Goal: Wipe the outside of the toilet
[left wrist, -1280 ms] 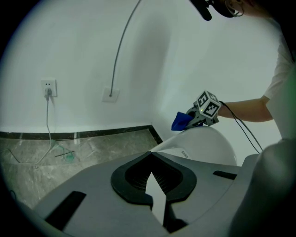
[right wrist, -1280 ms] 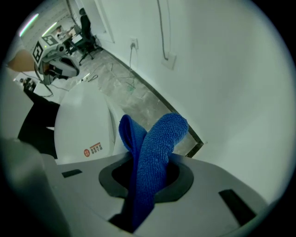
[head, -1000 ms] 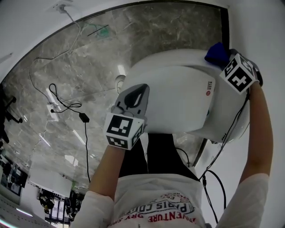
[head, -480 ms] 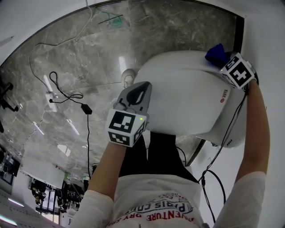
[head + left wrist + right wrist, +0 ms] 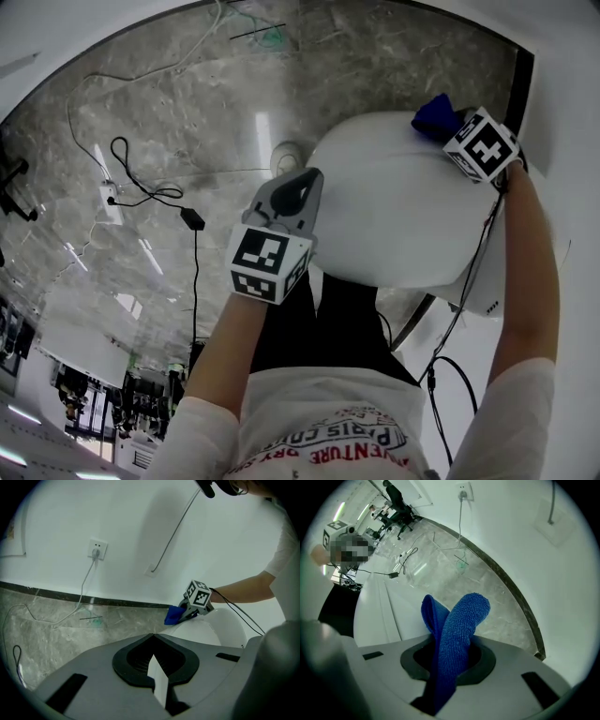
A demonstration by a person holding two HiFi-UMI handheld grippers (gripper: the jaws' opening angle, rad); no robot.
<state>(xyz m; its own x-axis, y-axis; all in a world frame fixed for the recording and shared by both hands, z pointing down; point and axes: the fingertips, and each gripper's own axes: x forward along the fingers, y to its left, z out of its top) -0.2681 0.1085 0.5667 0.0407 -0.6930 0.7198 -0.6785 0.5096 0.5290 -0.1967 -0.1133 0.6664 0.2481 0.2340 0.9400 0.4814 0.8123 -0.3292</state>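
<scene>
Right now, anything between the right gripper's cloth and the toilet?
Nothing visible. The right gripper holds the blue cloth right at the toilet's far edge; the left gripper, shut, hangs at its near side, out of the way.

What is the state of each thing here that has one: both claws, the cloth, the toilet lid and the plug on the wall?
Left claw, shut, empty.
Right claw, shut on the cloth.
Cloth, doubled over, sticking out past the claw's tip.
Toilet lid, down.
Plug, in the socket.
</scene>
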